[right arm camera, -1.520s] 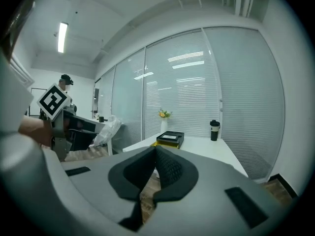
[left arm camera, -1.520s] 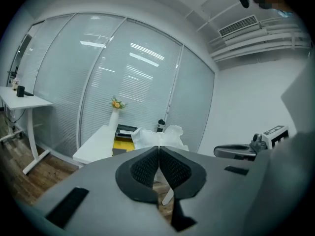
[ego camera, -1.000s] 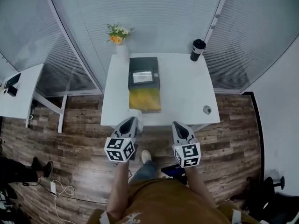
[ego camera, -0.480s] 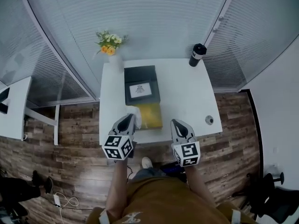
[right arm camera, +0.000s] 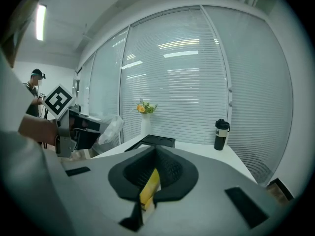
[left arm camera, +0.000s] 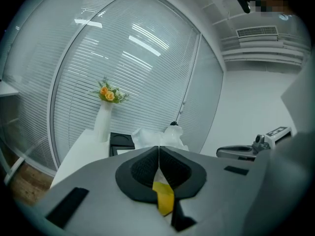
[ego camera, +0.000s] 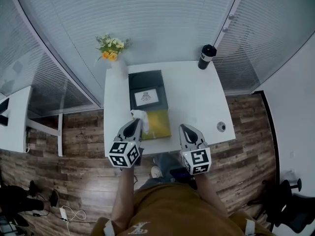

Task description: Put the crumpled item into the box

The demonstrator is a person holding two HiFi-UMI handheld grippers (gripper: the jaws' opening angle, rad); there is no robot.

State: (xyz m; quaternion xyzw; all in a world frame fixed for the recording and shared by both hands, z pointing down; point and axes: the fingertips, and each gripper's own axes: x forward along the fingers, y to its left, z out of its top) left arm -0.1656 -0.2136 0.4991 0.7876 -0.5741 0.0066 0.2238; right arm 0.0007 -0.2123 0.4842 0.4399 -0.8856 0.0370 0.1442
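My left gripper (ego camera: 136, 125) is shut on a crumpled white item (ego camera: 139, 115), which bulges past its tips (left arm camera: 156, 137) over the near left part of the white table (ego camera: 194, 107). The box (ego camera: 148, 89) is black with a white label, and a yellow part (ego camera: 158, 123) lies in front of it, right beside the crumpled item. In the right gripper view the box (right arm camera: 158, 141) lies ahead on the table. My right gripper (ego camera: 188, 131) is shut with nothing in it and hangs over the table's front edge, right of the yellow part.
A white vase of flowers (ego camera: 112, 58) stands at the table's back left and a black tumbler (ego camera: 206, 56) at the back right. A small round object (ego camera: 221, 127) lies near the front right corner. Another white desk (ego camera: 12, 127) is to the left; window blinds are behind.
The table has drawn nearer in view. My left gripper and the crumpled item went from the table's front edge to beside the box's yellow part. The right gripper kept pace.
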